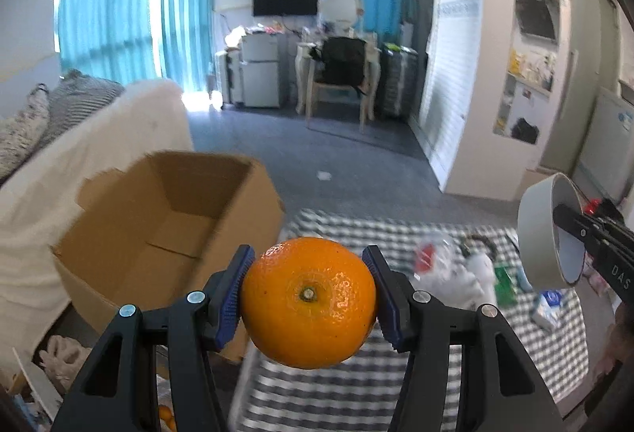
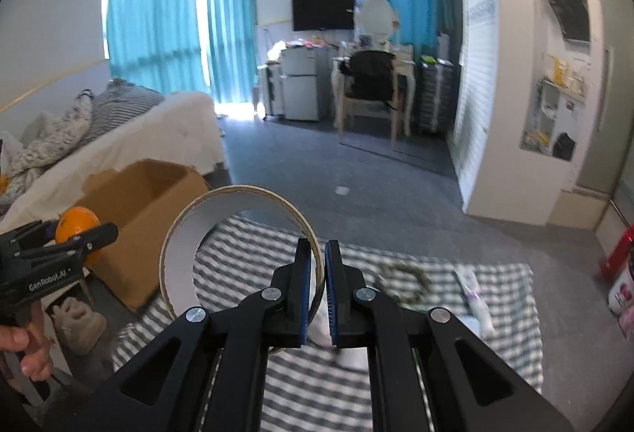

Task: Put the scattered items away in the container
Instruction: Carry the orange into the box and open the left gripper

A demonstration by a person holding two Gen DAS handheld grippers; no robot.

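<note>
My left gripper [image 1: 308, 287] is shut on an orange [image 1: 308, 302] and holds it in the air just right of an open cardboard box [image 1: 170, 222]. The orange also shows in the right wrist view [image 2: 76, 224], beside the box [image 2: 138, 218]. My right gripper [image 2: 321, 289] is shut on the wall of a large white tape ring [image 2: 206, 234] and holds it above a checked cloth [image 2: 436, 313]. In the left wrist view the ring [image 1: 543, 230] hangs at the far right. Several small items [image 1: 467, 269] lie scattered on the cloth [image 1: 356, 384].
A white-covered sofa [image 1: 79, 154] stands left of the box. A soft toy [image 2: 75, 313] lies on the floor near the box. A red extinguisher and a bag [image 2: 620, 273] stand at the right. A chair and desk [image 1: 340, 75] stand at the back.
</note>
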